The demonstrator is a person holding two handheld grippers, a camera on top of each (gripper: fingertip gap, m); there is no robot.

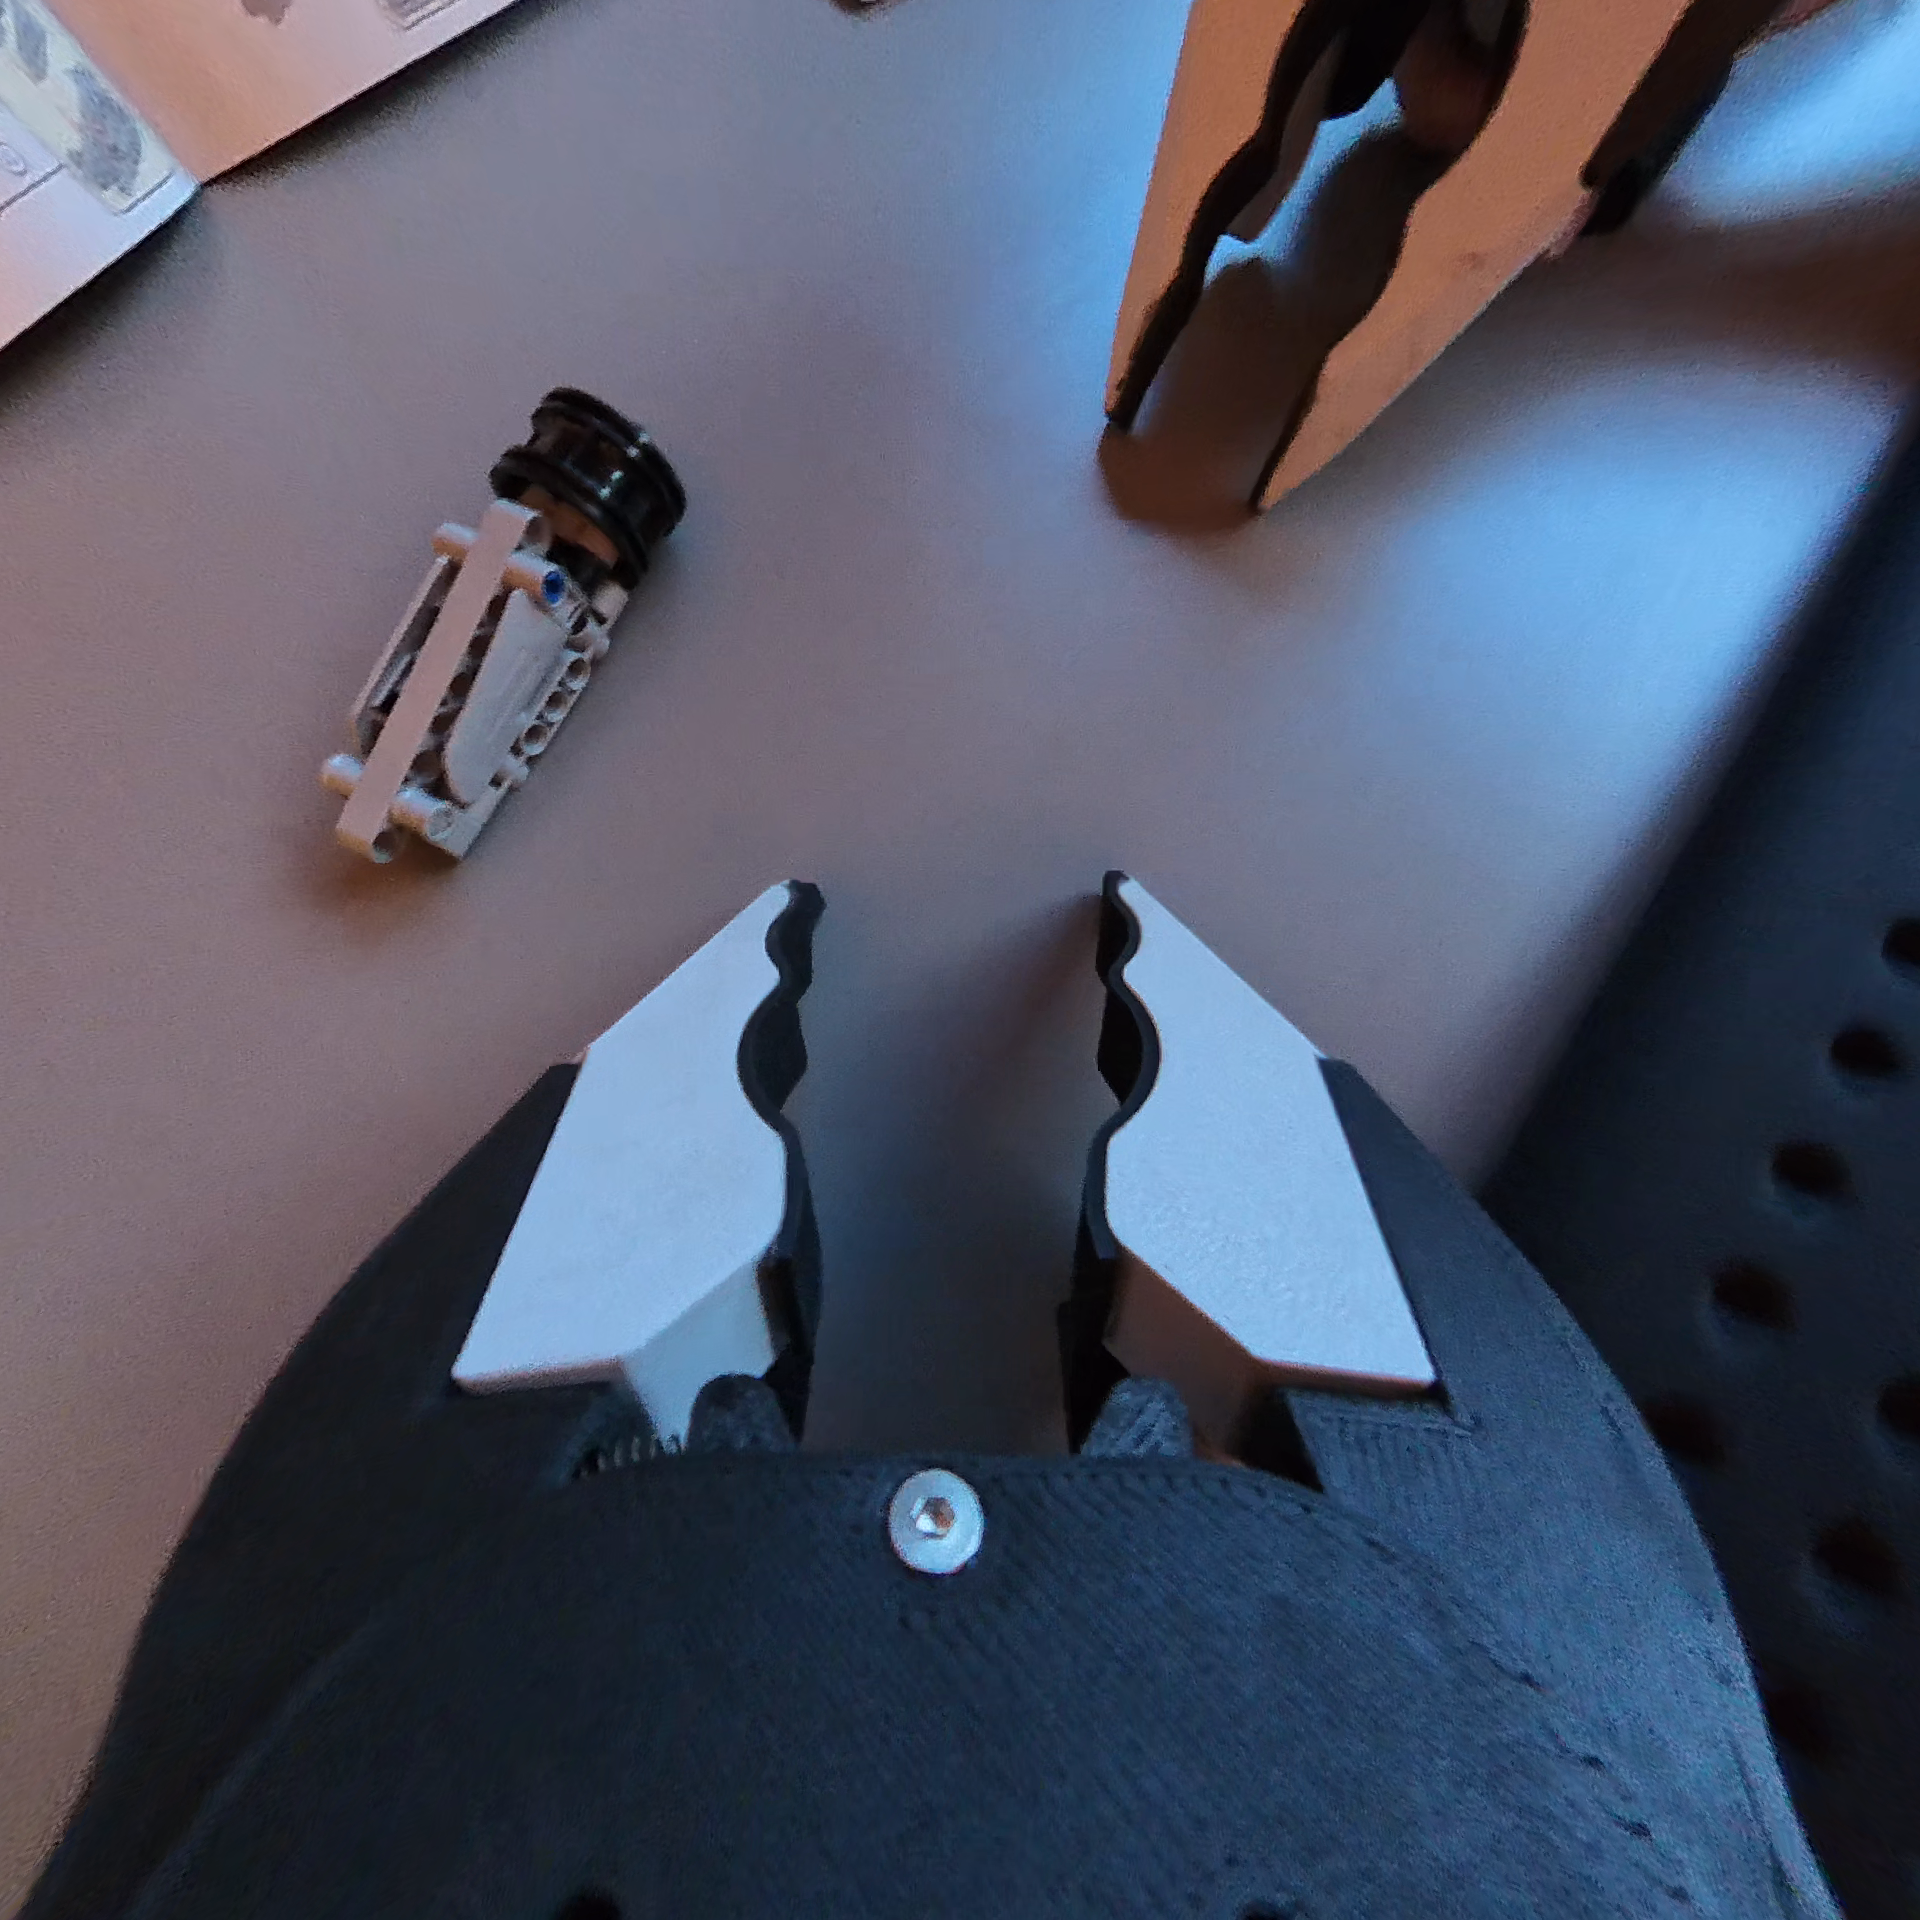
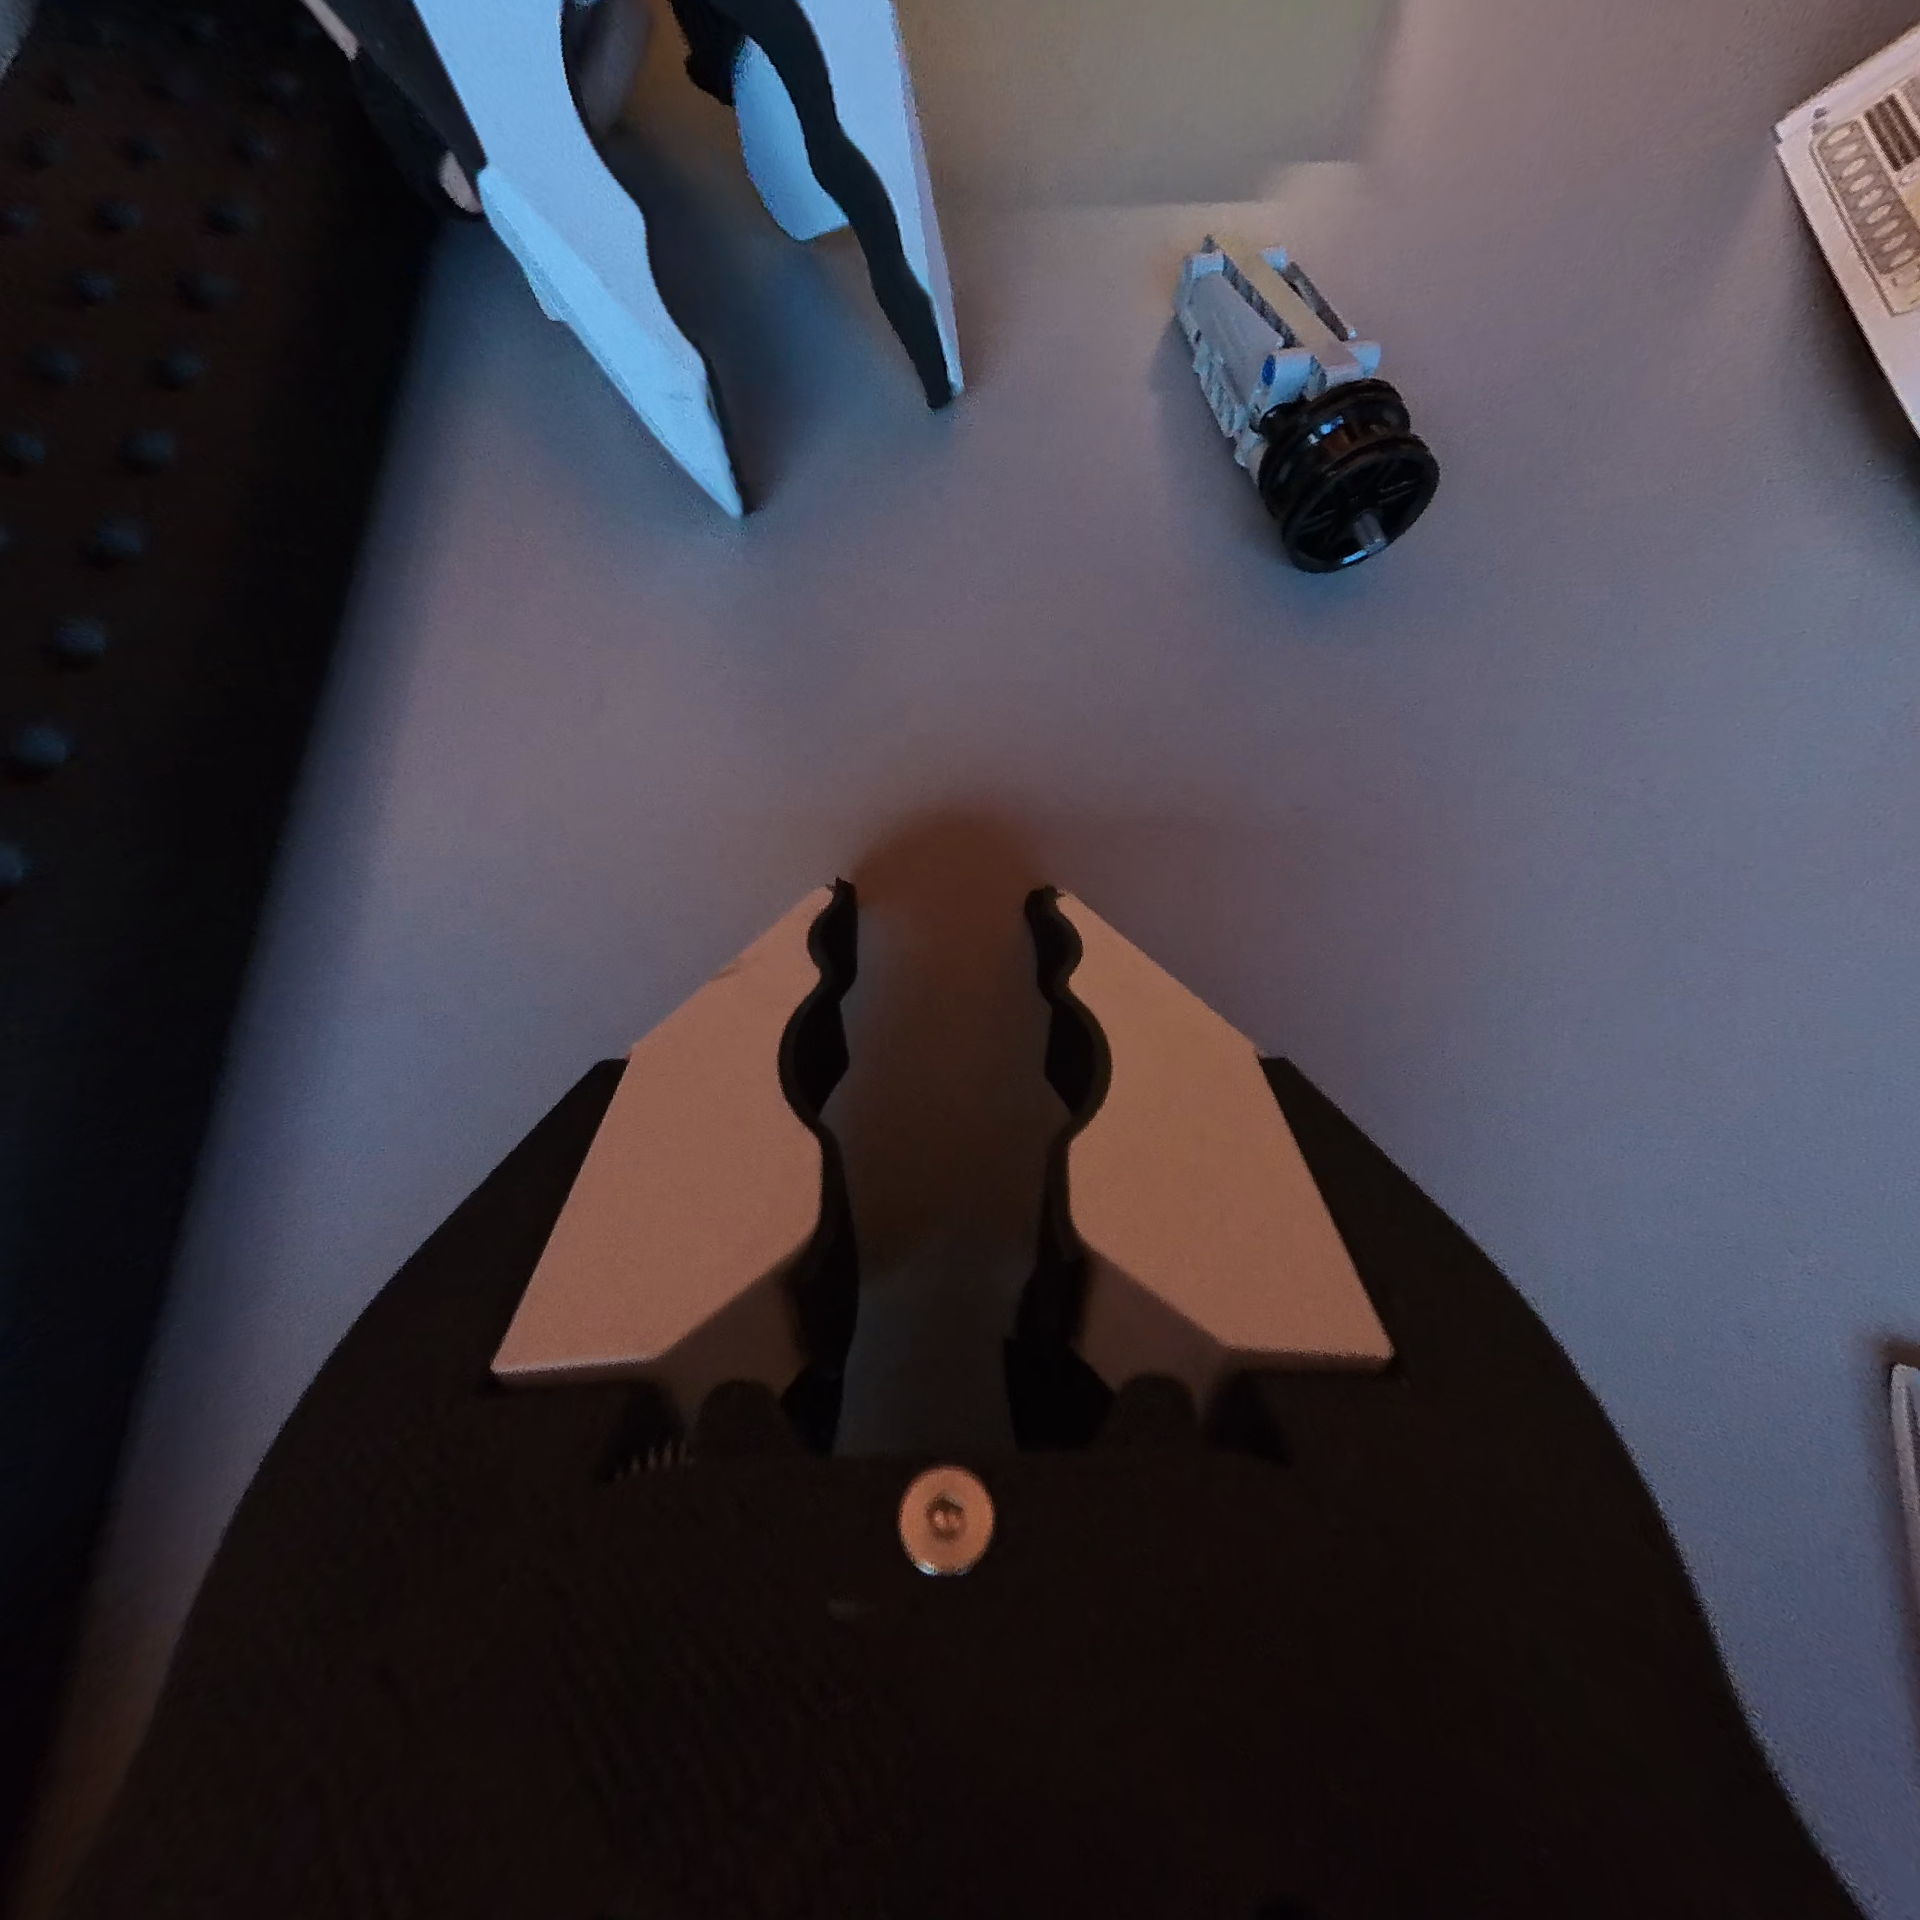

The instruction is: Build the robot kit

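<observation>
A small grey brick-built assembly with a black wheel hub at one end (image 1: 488, 634) lies on its side on the pale table. It also shows in the right wrist view (image 2: 1299, 405). My left gripper (image 1: 961, 904) is open and empty, low over the table, with the assembly ahead to its left. My right gripper (image 2: 945, 899) is open and empty, with the assembly ahead to its right. Each gripper shows in the other's view: the right one (image 1: 1195, 457) at upper right, the left one (image 2: 842, 447) at upper left. They face each other.
A black perforated board (image 1: 1766, 1143) lies along the table's edge, seen also in the right wrist view (image 2: 156, 520). Printed instruction sheets (image 1: 94, 177) lie at the far corner, and also show in the right wrist view (image 2: 1860, 208). A pale object's edge (image 2: 1907, 1455) shows at right. Tip to tip, the grippers are about 11 centimetres apart.
</observation>
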